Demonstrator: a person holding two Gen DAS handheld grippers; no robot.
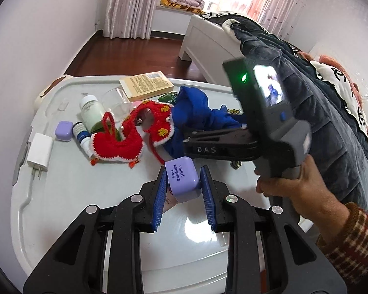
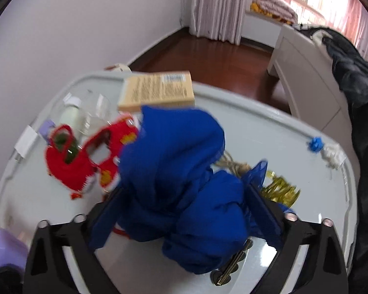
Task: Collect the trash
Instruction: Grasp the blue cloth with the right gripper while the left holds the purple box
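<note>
The left gripper (image 1: 184, 186) pinches a lilac case (image 1: 182, 180) just above the grey lid (image 1: 61, 196), near the red knitted piece (image 1: 130, 137). The right gripper (image 2: 184, 210) seems clamped on bunched blue cloth (image 2: 174, 171), beside that red piece; the view is blurred.

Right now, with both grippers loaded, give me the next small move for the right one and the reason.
Probably lift the right gripper straight up a little. Its fingers are closed on the bunched blue cloth, which still drapes over the red knitted piece and the gold tinsel on the grey lid. A short rise should free the cloth without dragging them. The left gripper holds the purple case.
</note>
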